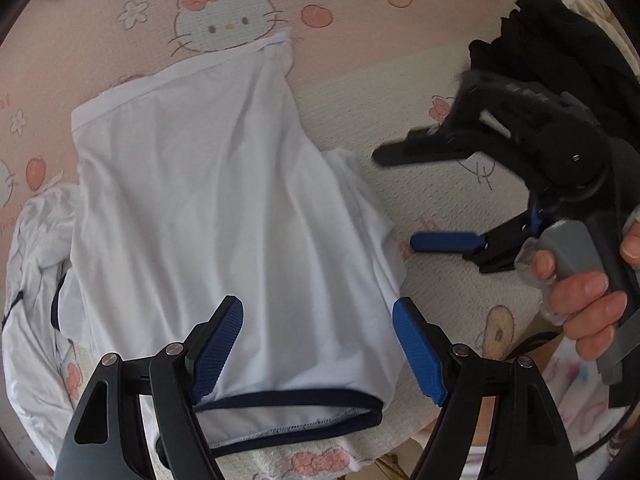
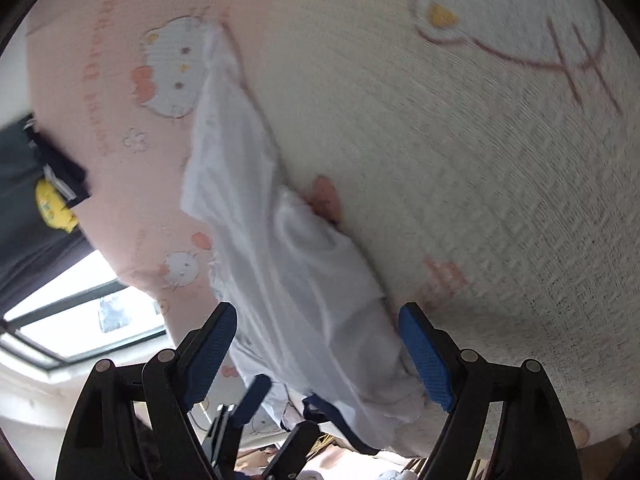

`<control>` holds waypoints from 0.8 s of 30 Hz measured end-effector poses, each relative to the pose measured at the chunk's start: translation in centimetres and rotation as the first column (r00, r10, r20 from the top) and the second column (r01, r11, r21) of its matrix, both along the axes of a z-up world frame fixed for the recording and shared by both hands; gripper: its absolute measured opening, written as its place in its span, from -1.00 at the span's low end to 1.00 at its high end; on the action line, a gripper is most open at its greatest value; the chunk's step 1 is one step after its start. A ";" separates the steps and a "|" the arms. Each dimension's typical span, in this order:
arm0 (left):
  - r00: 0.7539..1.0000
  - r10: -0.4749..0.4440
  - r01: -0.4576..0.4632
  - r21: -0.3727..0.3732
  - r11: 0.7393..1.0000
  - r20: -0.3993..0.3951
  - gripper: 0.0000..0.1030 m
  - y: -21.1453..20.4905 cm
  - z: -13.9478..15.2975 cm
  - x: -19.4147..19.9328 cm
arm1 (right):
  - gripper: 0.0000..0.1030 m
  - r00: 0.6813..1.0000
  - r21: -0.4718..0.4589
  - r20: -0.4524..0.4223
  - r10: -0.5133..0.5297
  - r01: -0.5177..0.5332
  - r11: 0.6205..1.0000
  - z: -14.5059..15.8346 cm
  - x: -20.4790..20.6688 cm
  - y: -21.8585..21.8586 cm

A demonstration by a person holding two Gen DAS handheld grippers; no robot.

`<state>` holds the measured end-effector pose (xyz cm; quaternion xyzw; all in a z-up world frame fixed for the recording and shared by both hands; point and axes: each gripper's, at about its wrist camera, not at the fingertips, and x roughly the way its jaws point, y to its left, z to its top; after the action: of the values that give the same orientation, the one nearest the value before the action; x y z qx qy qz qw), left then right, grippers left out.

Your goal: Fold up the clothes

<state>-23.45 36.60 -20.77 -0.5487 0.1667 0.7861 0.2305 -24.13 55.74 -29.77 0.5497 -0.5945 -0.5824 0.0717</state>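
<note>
Spread wide, the left gripper (image 1: 316, 348) hovers over the white shirt (image 1: 224, 200), near its dark-trimmed collar (image 1: 292, 400). To the shirt's right, the right gripper (image 1: 400, 200) gapes too, empty above the pink cartoon bedsheet (image 1: 360, 0).

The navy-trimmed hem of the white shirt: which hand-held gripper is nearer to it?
Left. The left hand-held gripper is open right above the hem; the right hand-held gripper is open off the white shirt's side, farther away.

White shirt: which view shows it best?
Left wrist. The white shirt lies spread across the frame, its navy-trimmed hem nearest the camera. The right wrist view sees it edge-on and blurred, as a narrow strip.
</note>
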 end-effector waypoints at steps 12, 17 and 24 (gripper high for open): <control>0.999 -0.002 0.002 0.019 1.000 0.044 0.48 1.2 -1.7 -1.1 | 0.05 0.999 -0.034 0.037 -0.039 0.040 0.999 -0.6 0.0 -0.2; 0.999 -0.015 0.013 0.060 0.998 0.035 0.48 1.7 -1.4 -0.7 | -0.59 0.999 0.012 0.031 0.017 -0.018 1.000 -0.6 -1.1 -1.5; 0.999 -0.033 0.030 0.095 0.995 0.035 0.37 2.2 -1.8 -1.3 | -0.71 0.996 0.028 -0.046 0.072 -0.071 0.997 0.8 -2.2 -2.5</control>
<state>-24.73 38.79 -22.58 -0.5487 0.1336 0.7792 0.2718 -26.36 53.25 -28.96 0.5576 -0.5649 -0.6001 0.0994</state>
